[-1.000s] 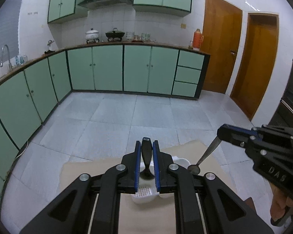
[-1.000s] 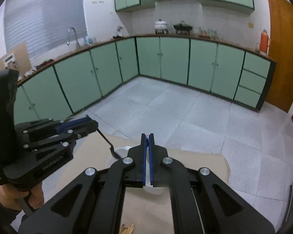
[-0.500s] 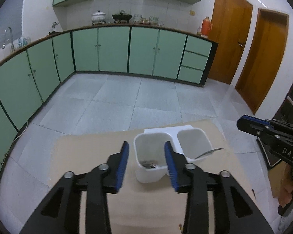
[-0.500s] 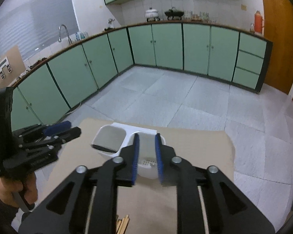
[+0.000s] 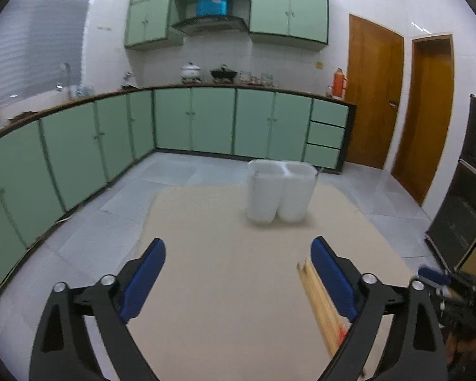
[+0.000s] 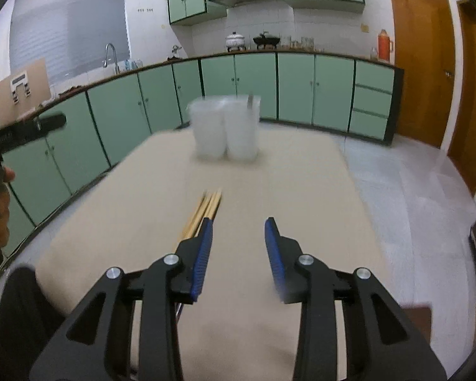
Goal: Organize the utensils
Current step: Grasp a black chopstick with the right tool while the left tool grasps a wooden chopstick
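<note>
A white two-compartment utensil holder stands upright at the far end of the beige table; it also shows in the right wrist view, with a metal spoon handle sticking up from its right compartment. A bundle of wooden chopsticks lies flat on the table, also seen in the right wrist view. My left gripper is wide open and empty, with the chopsticks by its right finger. My right gripper is open and empty, with the chopsticks by its left finger.
The beige table ends at the grey tiled floor on all sides. Green kitchen cabinets run along the back and left walls. A dark appliance stands at the right. The left gripper shows at the left edge of the right wrist view.
Both grippers pulled back from the holder toward the near end of the table and opened wider. The spoons they held a second ago are left in the holder. The chopsticks have come into view.
</note>
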A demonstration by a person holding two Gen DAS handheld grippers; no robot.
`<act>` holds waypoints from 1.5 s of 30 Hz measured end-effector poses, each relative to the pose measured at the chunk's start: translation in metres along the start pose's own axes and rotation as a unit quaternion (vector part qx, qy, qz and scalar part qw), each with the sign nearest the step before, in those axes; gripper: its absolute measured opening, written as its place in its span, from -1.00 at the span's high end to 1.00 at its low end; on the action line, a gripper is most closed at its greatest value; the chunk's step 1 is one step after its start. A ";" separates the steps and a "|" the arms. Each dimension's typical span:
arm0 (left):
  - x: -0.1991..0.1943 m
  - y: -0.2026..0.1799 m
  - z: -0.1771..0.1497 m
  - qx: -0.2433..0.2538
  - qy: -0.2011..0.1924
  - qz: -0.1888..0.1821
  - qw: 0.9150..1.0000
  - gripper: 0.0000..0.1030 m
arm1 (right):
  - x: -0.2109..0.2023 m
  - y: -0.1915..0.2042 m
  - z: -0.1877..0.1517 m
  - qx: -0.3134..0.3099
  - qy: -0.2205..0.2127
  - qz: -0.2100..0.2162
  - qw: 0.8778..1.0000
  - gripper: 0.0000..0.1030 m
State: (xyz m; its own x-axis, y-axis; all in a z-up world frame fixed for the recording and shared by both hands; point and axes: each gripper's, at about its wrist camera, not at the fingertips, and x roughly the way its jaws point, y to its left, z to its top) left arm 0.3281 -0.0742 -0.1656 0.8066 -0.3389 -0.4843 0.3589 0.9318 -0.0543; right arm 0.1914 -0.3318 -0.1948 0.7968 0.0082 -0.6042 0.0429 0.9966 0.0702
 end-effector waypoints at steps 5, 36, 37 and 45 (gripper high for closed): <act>-0.021 -0.011 -0.066 -0.005 0.011 -0.001 1.000 -0.88 | 0.001 0.036 -0.062 -0.031 0.031 0.014 0.999 0.35; 0.027 -0.092 -0.167 0.093 0.144 -0.055 0.984 -0.54 | 0.030 0.008 -0.084 0.003 0.074 -0.004 0.997 0.89; 0.028 -0.094 -0.169 0.097 0.148 -0.057 0.983 -0.54 | 0.030 0.008 -0.085 0.003 0.076 -0.002 0.997 0.89; 0.041 -0.100 -0.167 0.100 0.153 -0.053 0.982 -0.51 | 0.033 0.006 -0.082 0.008 0.077 0.004 0.997 0.88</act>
State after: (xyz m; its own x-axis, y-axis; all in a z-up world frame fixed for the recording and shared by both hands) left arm 0.2465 -0.1599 -0.3261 0.5915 -0.3486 -0.7270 0.5428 0.8389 0.0393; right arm 0.1685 -0.3186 -0.2799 0.6955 0.0306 -0.7178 0.0464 0.9951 0.0874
